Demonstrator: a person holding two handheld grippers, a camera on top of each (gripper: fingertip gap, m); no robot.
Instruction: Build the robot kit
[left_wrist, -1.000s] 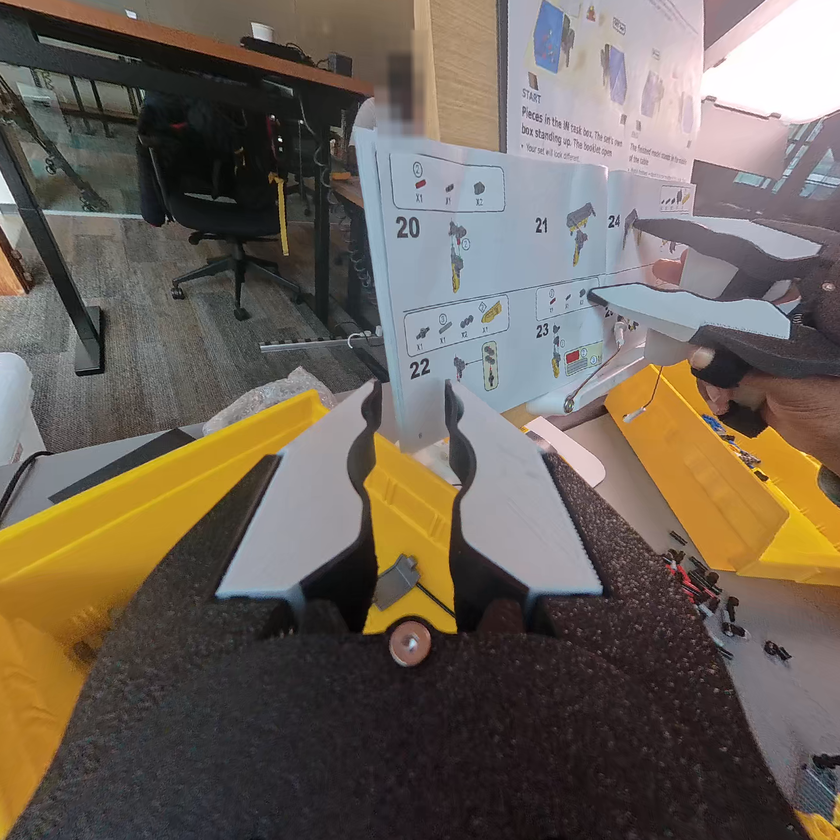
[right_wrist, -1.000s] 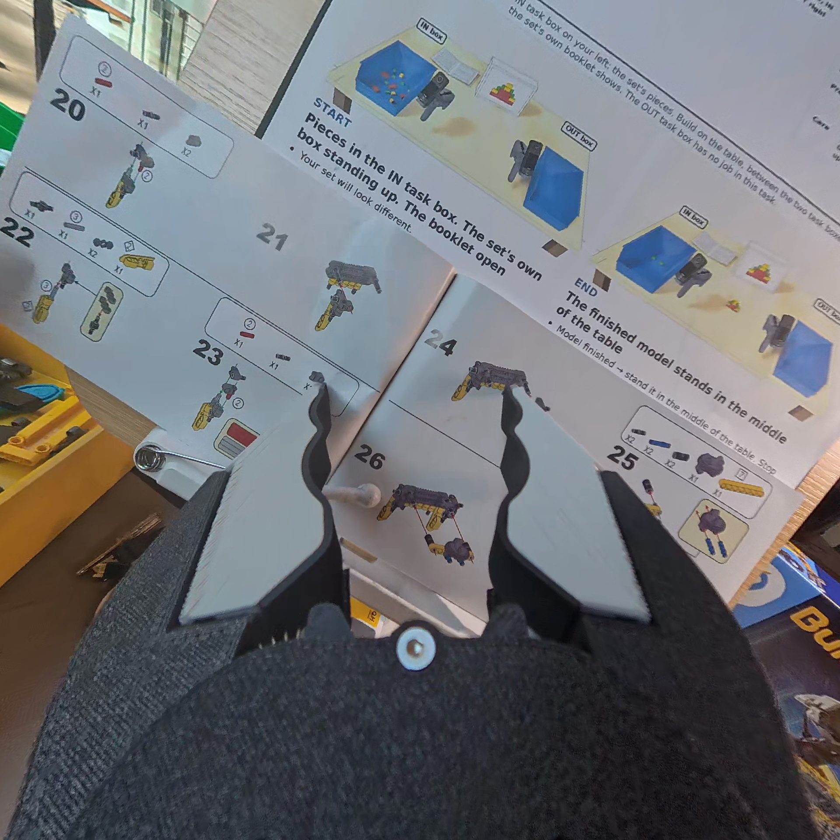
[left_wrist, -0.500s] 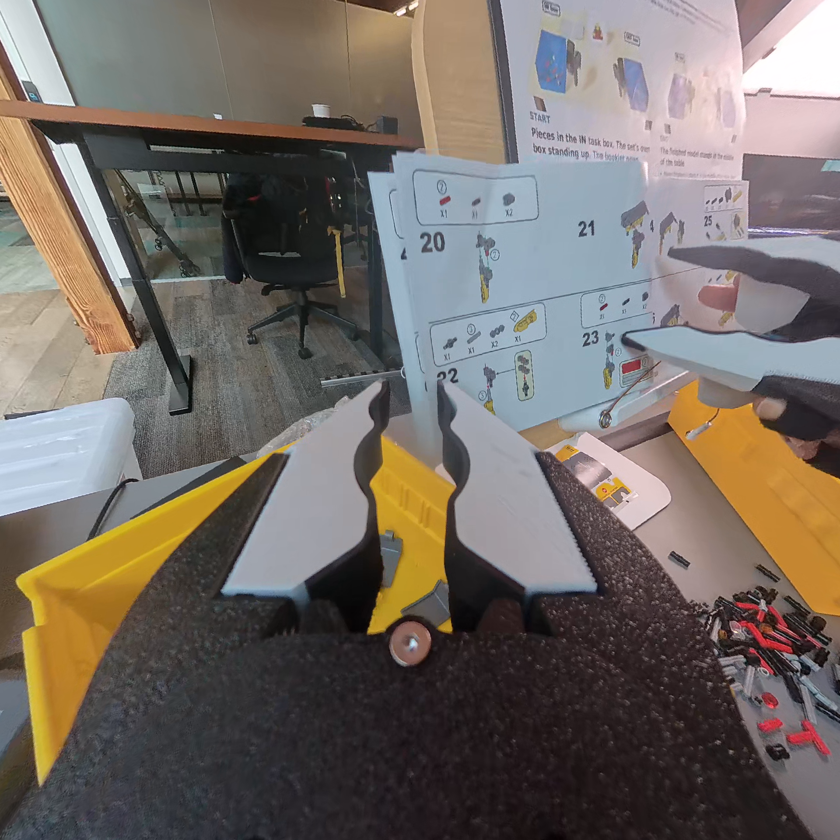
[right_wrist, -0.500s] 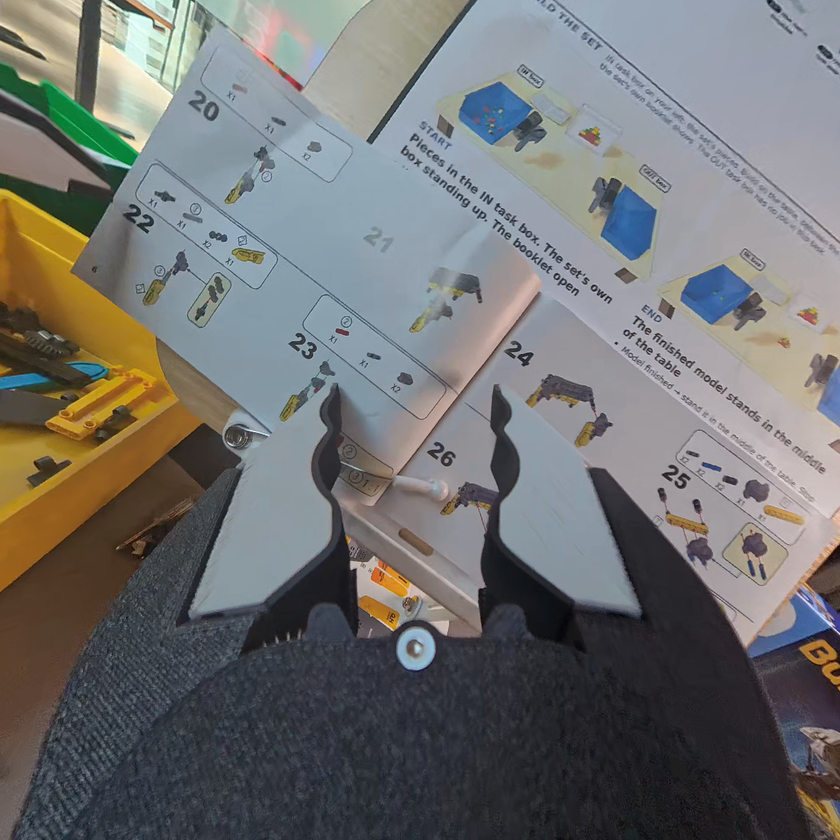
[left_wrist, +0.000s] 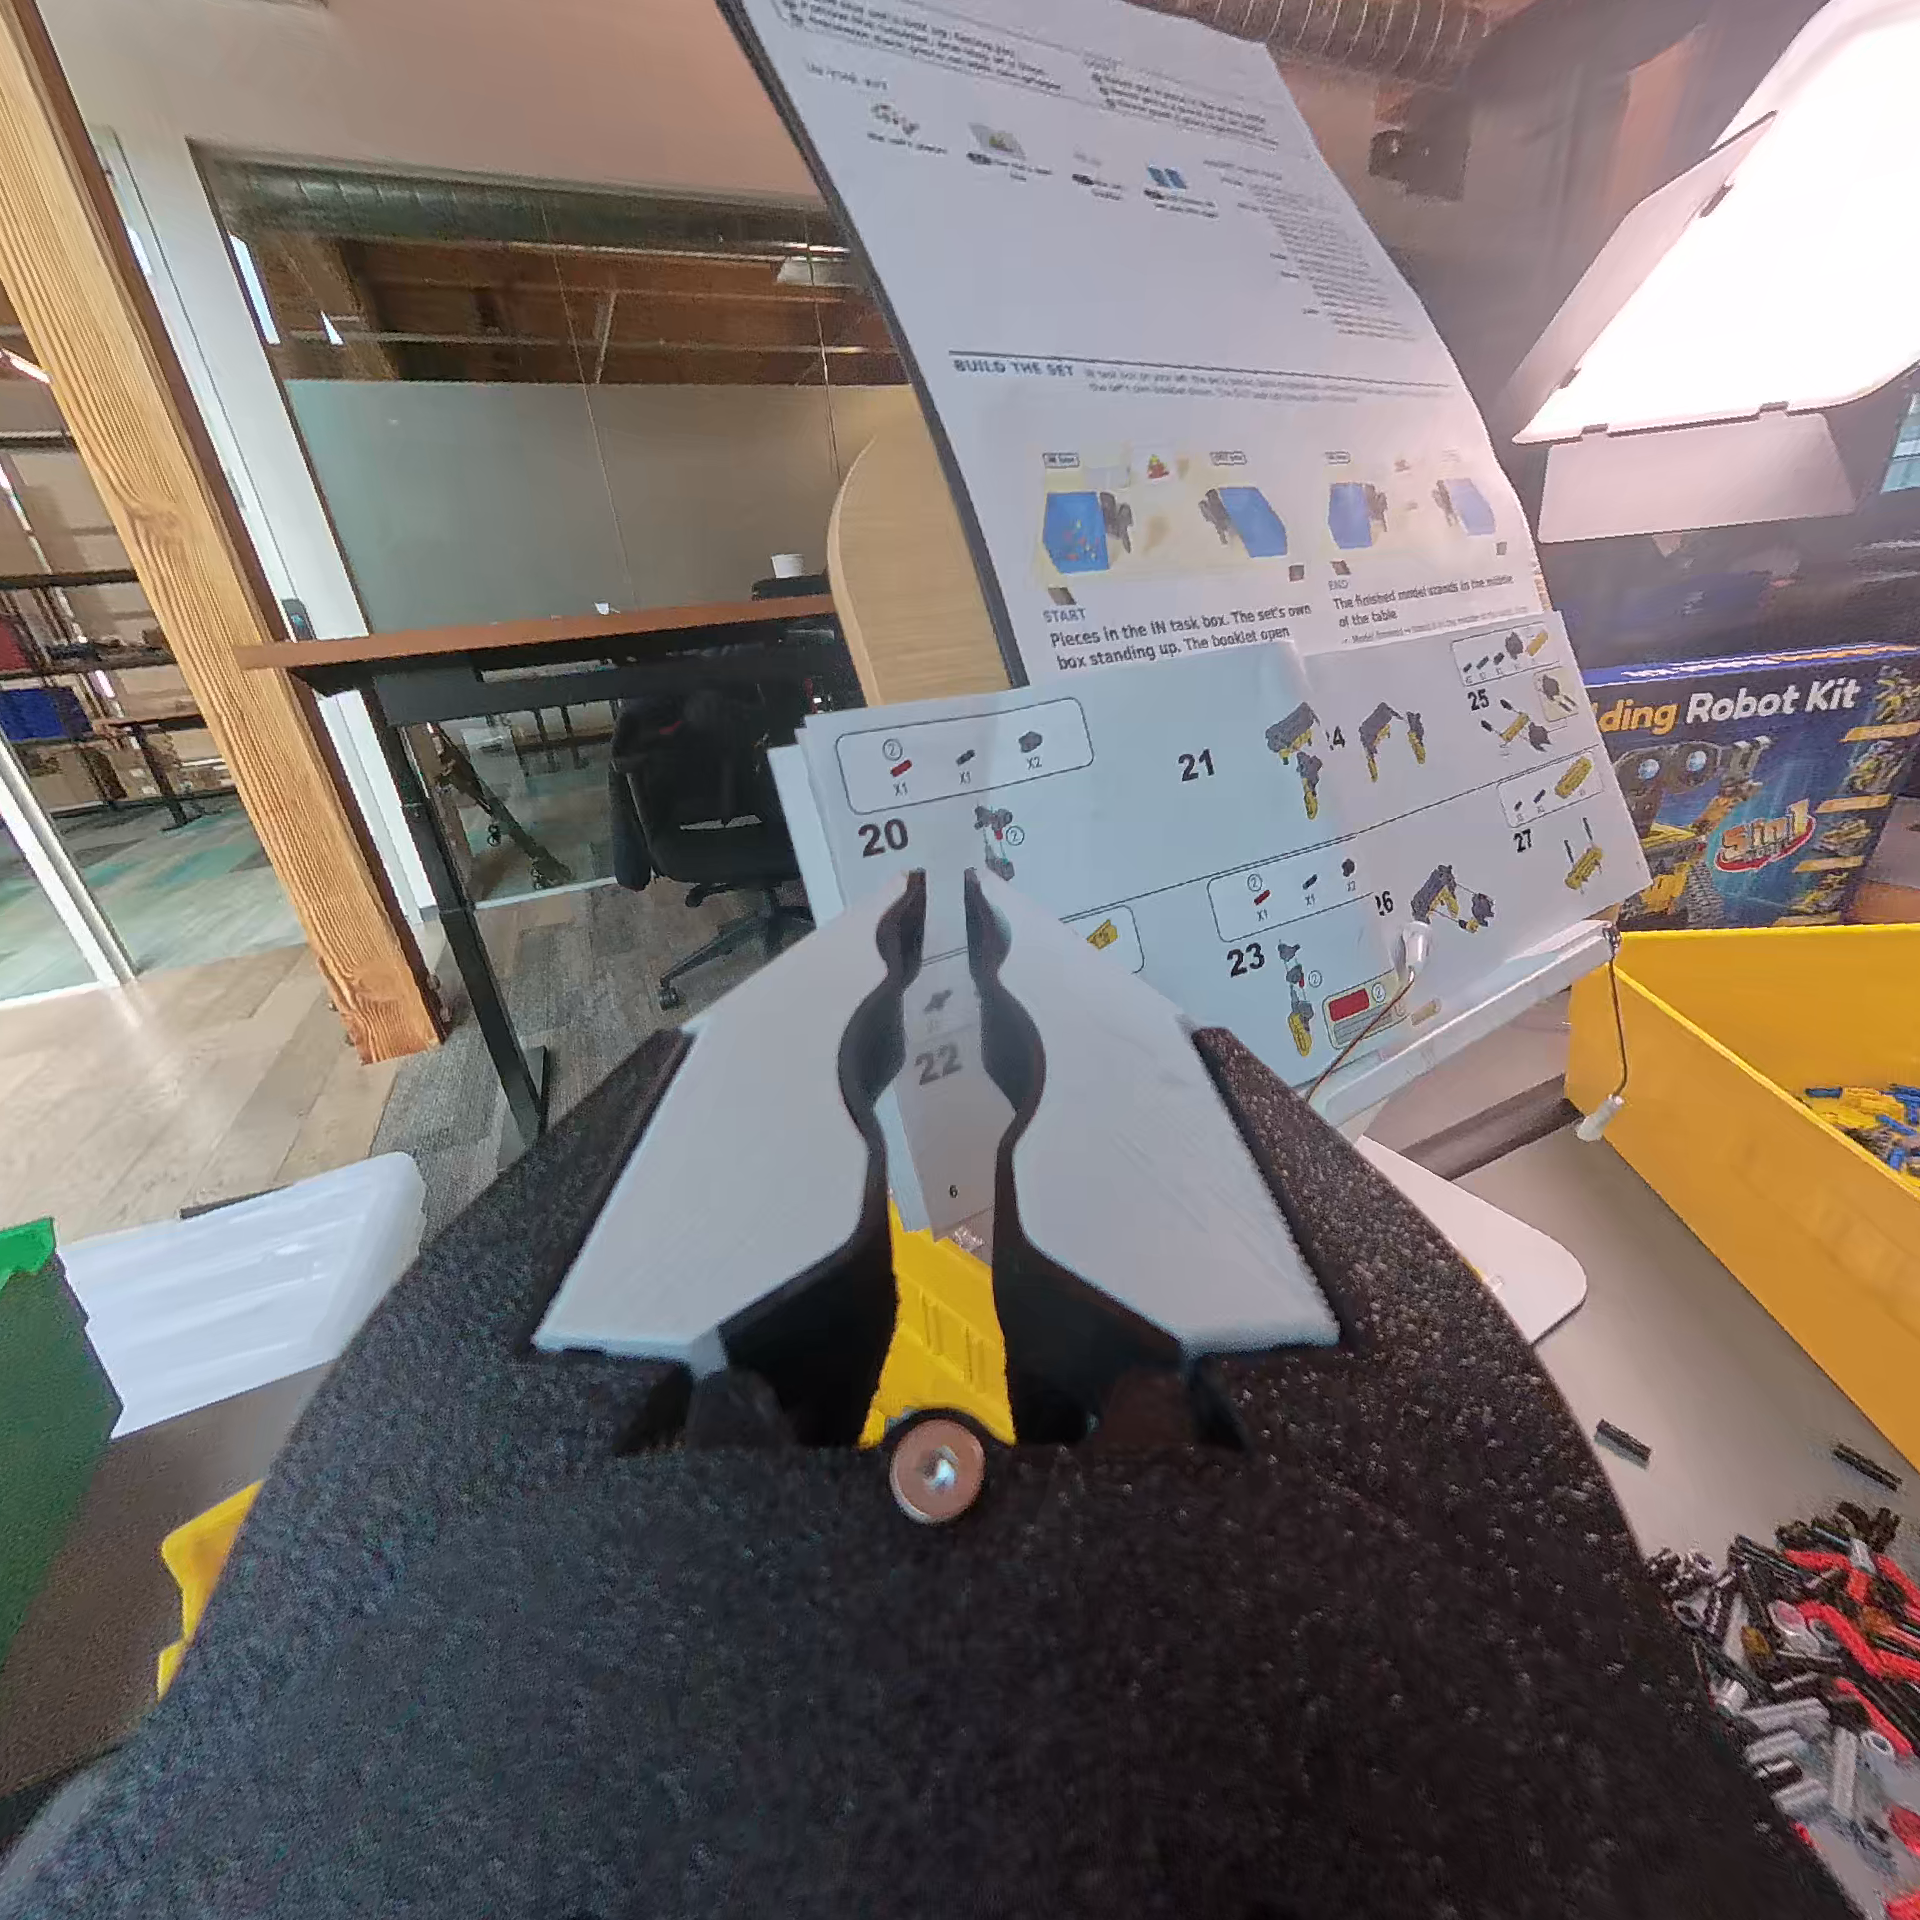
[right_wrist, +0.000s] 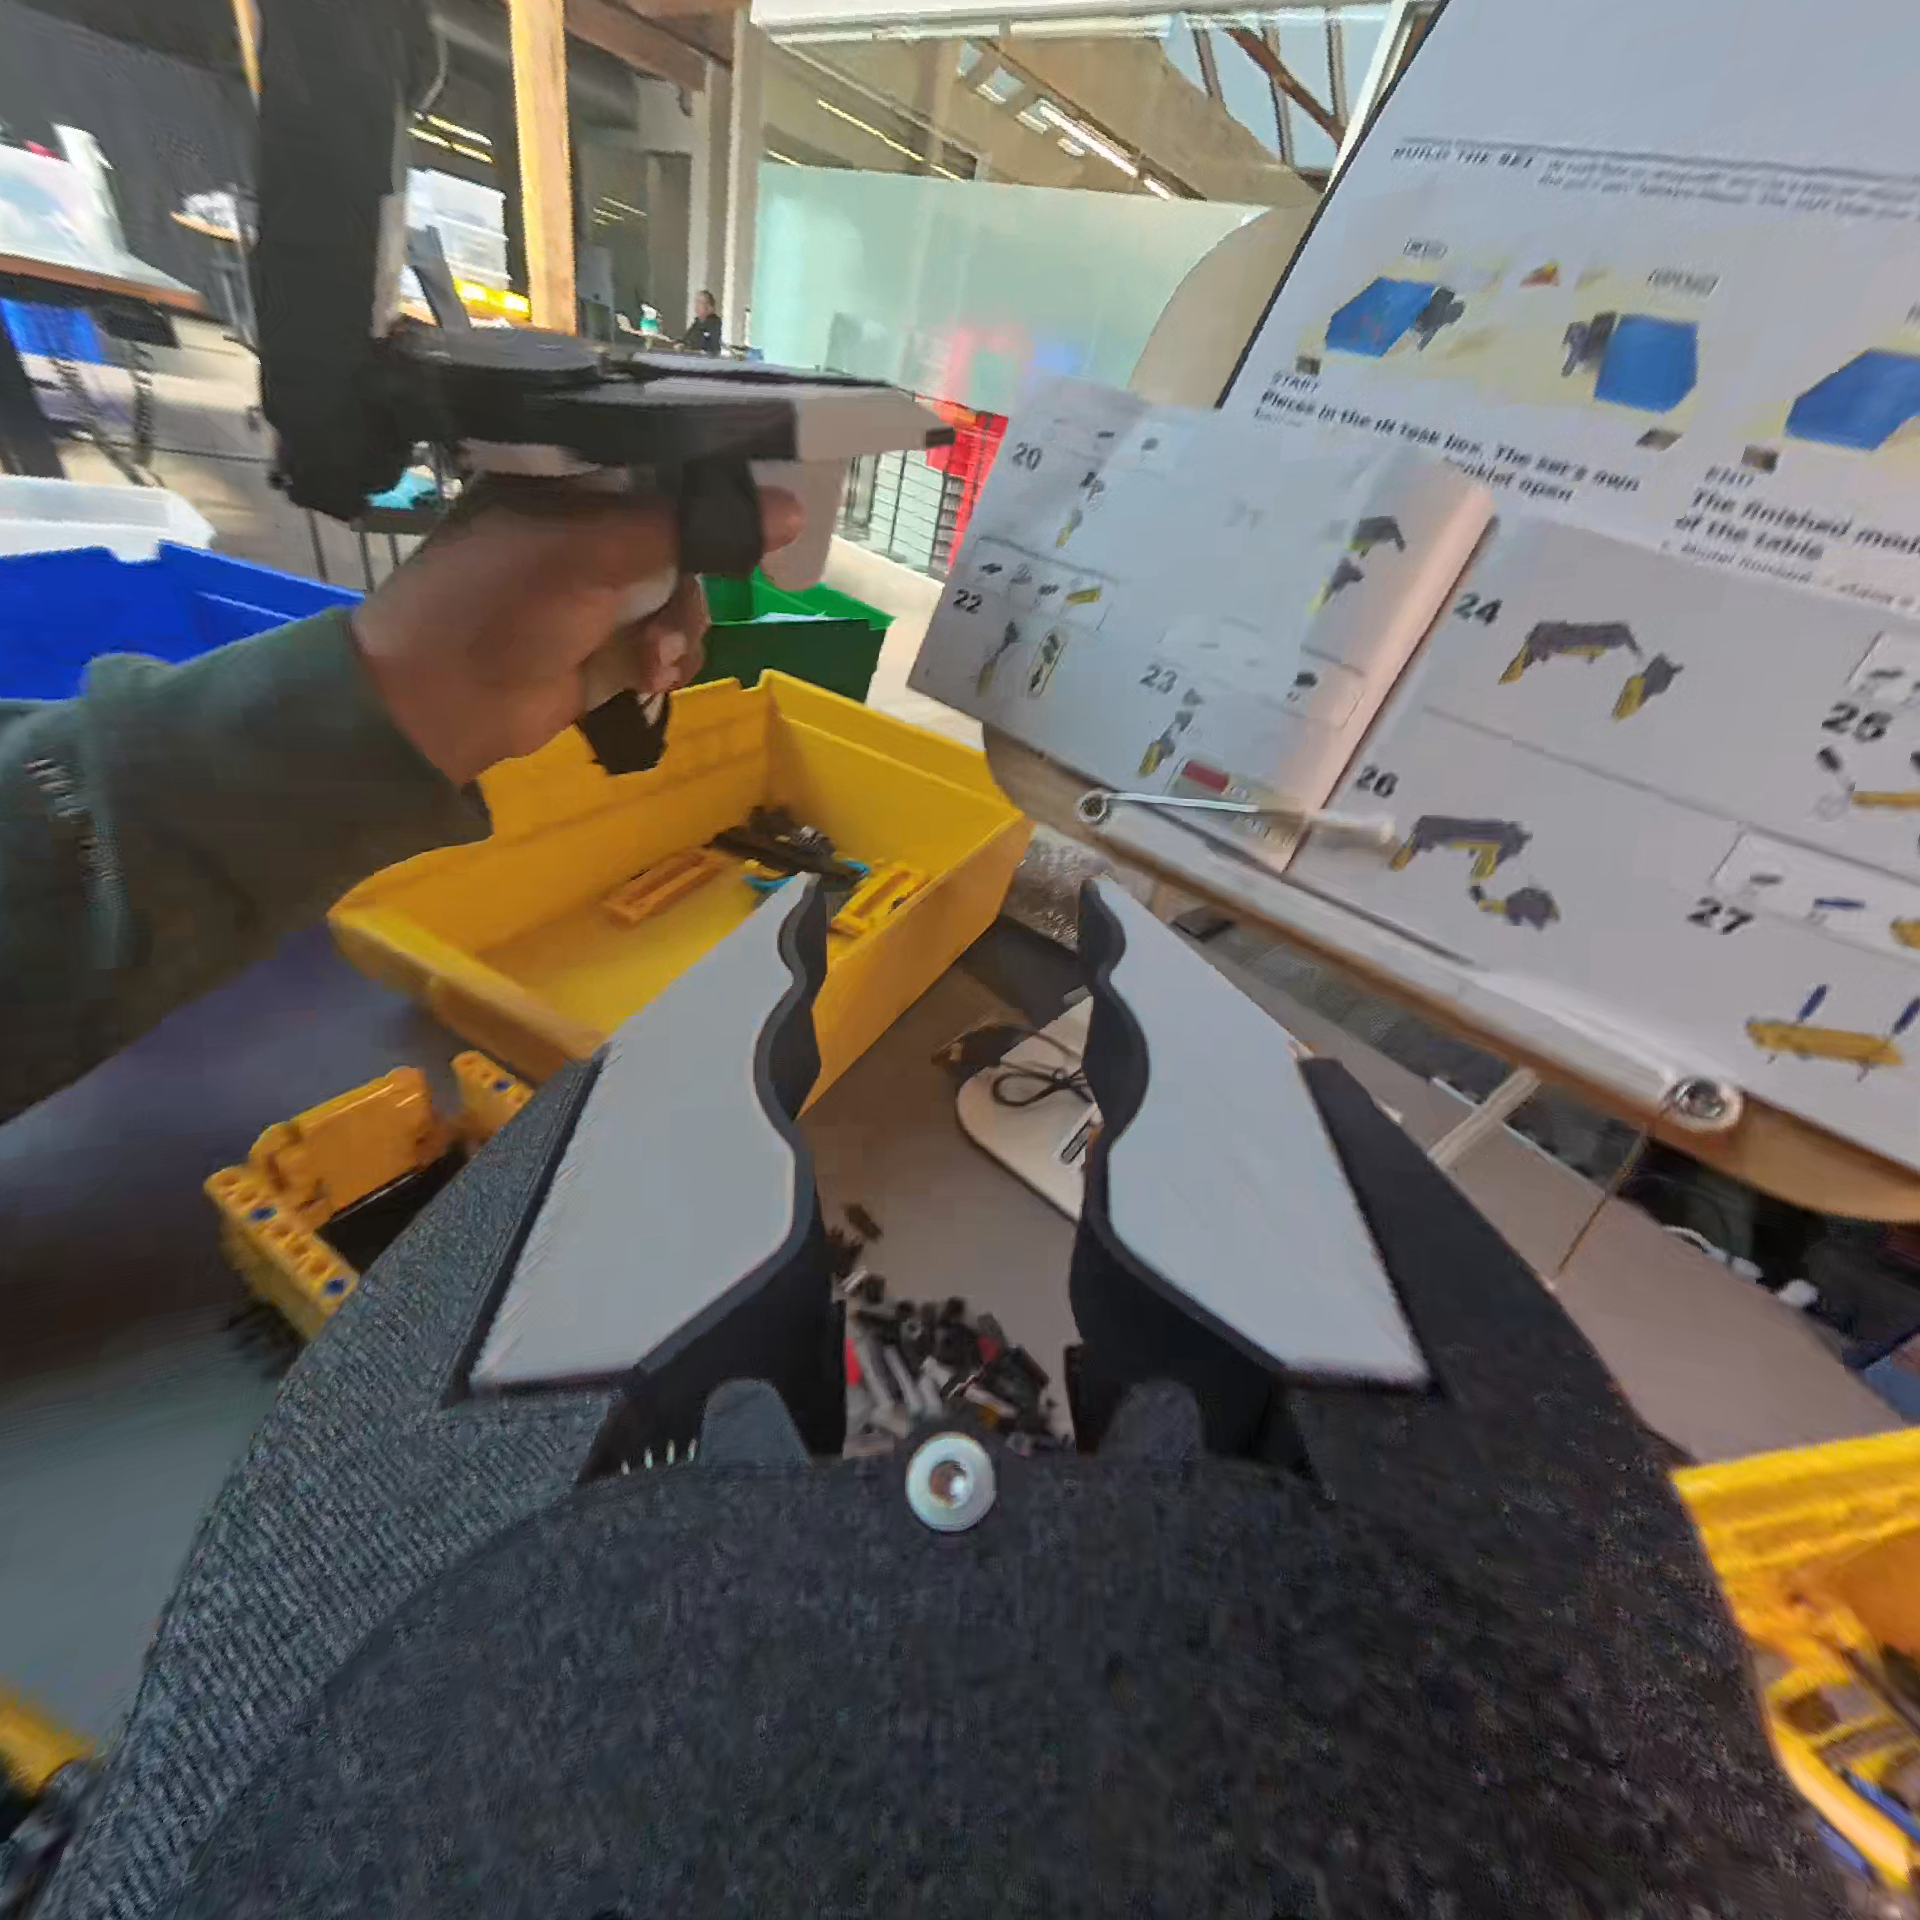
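You are holding the left gripper (left_wrist: 943, 902) with fingers nearly closed beside the propped white paper instruction booklet (left_wrist: 1143, 821), while the right gripper (right_wrist: 948, 914) is hovering wide and empty below the booklet.

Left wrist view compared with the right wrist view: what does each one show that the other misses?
Only the left shows the colourful kit box and bright lamp. Only the right shows a hand holding the left gripper, the part-built yellow model and the contents of a yellow bin. Both show the open booklet on its stand, and loose small parts.
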